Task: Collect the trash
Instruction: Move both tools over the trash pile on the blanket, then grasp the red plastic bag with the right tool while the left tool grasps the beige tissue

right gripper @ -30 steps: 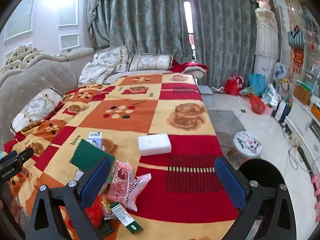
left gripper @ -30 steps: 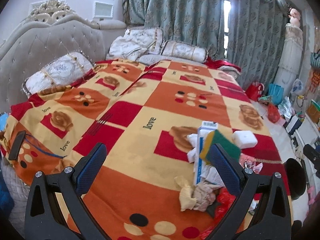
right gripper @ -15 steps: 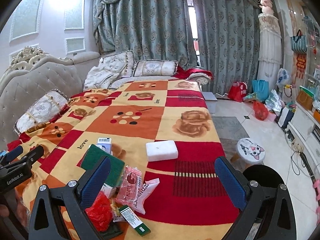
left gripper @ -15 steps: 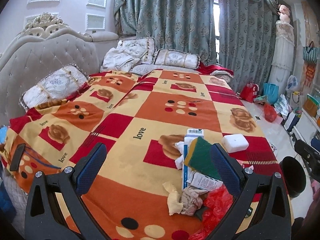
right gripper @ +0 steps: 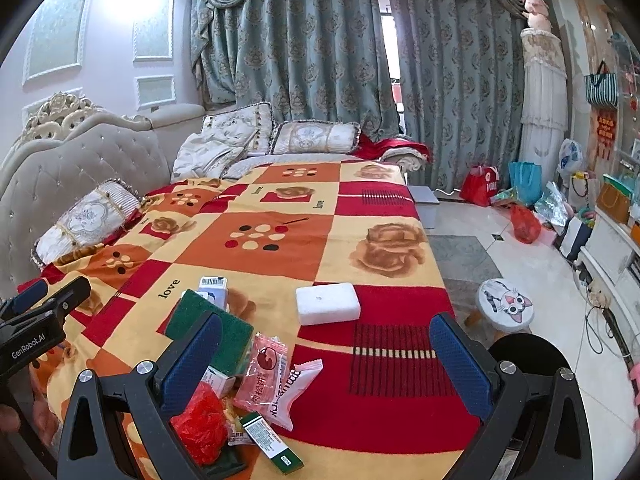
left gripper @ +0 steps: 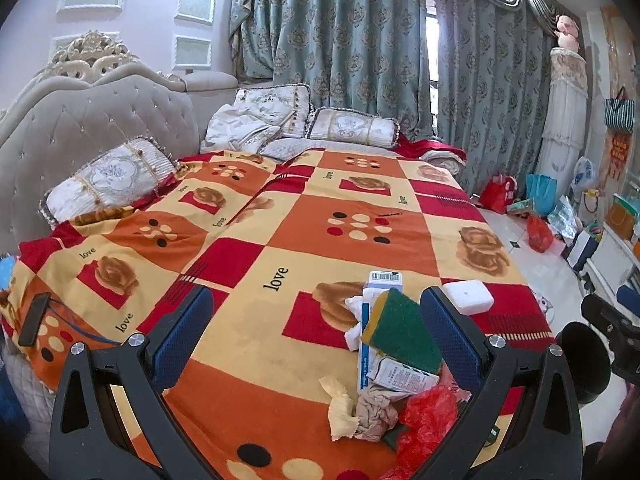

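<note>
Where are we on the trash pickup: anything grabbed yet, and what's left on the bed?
Nothing looks collected yet. Both hand-held grippers, left and right, are open and empty above the bed. Still on the blanket: green scouring pad, white sponge, pink snack wrappers, red plastic bag, crumpled tissues and small cartons. A black bin stands beside the bed.

The bed (right gripper: 384, 216) with a checked blanket (right gripper: 280, 240) carries a trash pile (right gripper: 240, 380) near, pillows (right gripper: 312, 136) far.
</note>
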